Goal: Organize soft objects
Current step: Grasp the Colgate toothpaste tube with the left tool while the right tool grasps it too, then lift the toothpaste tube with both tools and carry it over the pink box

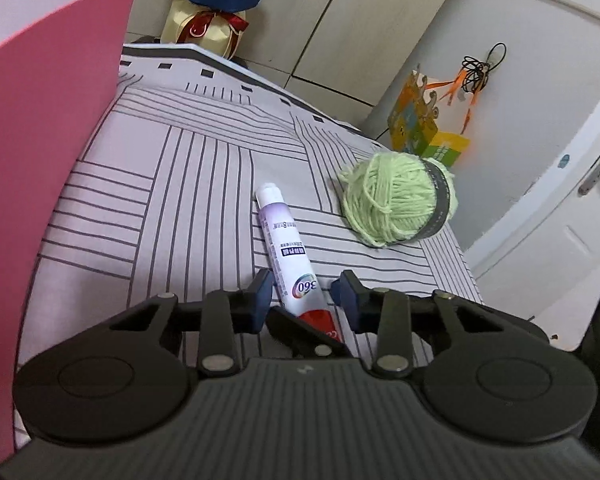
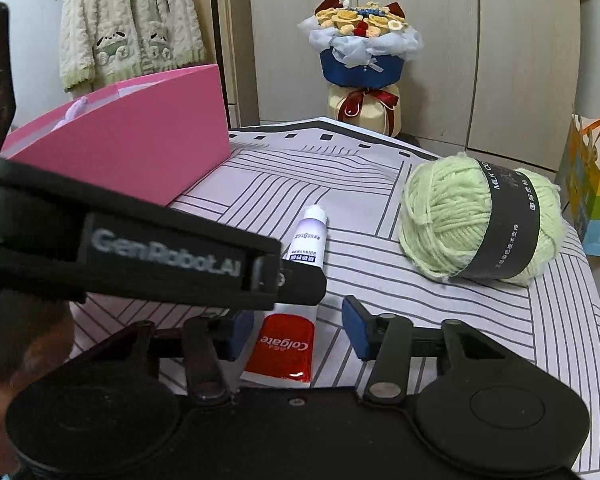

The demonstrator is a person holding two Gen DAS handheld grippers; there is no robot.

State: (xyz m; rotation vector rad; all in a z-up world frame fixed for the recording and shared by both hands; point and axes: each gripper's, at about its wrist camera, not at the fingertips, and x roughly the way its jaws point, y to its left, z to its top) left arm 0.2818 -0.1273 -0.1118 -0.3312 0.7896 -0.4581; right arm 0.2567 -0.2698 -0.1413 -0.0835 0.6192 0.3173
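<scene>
A toothpaste tube (image 1: 288, 248) with a white cap and a red end lies on the striped tablecloth (image 1: 172, 200). My left gripper (image 1: 302, 292) straddles its middle: the left pad touches or nearly touches the tube and the right pad stands clear of it. My right gripper (image 2: 296, 328) is open around the tube's red end (image 2: 286, 344), with a gap on each side. The left gripper's body (image 2: 160, 252) crosses over the tube in the right wrist view. A light green yarn ball (image 1: 396, 204) (image 2: 444, 216) with a dark band rests to the right, untouched.
A pink paper bag (image 1: 40, 160) (image 2: 132, 148) stands open at the table's left, something lilac showing inside. Behind the table are a bouquet (image 2: 360, 52) and cupboards. A colourful gift bag (image 2: 592, 192) sits off the right edge. A cream robe (image 2: 128, 20) hangs at the back left.
</scene>
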